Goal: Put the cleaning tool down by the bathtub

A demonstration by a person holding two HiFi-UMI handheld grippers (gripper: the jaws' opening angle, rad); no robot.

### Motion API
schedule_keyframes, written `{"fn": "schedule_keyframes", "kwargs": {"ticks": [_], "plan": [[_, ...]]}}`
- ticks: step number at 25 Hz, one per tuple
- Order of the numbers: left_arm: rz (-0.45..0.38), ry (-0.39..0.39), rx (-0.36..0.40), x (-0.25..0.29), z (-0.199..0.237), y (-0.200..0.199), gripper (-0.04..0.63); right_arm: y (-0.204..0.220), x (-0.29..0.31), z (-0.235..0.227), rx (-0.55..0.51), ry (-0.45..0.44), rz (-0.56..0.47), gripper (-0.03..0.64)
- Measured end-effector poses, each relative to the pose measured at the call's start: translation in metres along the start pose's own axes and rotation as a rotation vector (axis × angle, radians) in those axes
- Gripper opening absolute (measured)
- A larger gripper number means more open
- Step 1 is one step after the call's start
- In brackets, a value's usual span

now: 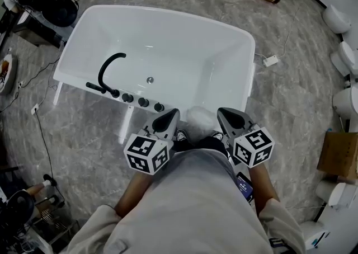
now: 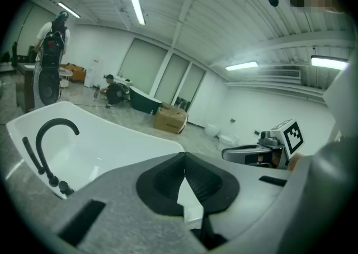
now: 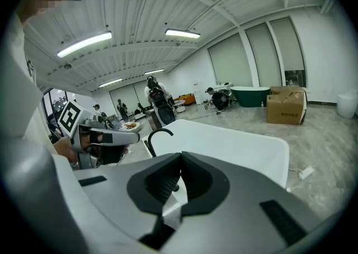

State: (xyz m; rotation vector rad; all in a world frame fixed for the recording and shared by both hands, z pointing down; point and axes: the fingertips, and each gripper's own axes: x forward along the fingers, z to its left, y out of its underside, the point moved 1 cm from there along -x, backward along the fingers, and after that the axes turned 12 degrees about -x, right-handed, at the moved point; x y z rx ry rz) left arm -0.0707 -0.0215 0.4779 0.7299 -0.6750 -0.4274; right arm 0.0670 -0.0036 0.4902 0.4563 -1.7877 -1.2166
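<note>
White bathtub (image 1: 168, 23) on grey veined floor (image 1: 291, 96); black arched faucet (image 1: 109, 65) and knobs (image 1: 137, 100) on the left part of the near rim. Left tongs (image 1: 168, 120) held close before the chest, tips pressed together, nothing between them. Between the two pairs, pale rounded object (image 1: 199, 117) low against the tub's near wall: possibly the cleaning tool, identity uncertain; if so, already set down there. Right tongs (image 1: 232, 118) likewise closed and empty, level with the left. Resting pose near the body, consistent with placement done.

Grey left tongs (image 1: 173, 112), grey right tongs (image 1: 222, 112), black-and-white marker cubes (image 1: 146, 154), pale shirt (image 1: 190, 202)
</note>
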Motion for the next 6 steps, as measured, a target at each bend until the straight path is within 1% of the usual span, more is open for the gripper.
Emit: {"fn": "schedule_keyframes", "kwargs": {"ticks": [6], "plan": [[0.007, -0.006, 0.008, 0.0002, -0.0025, 0.0048, 0.006, 0.0043, 0.0023, 0.0105, -0.022, -0.045, 0.028, 0.011]]}}
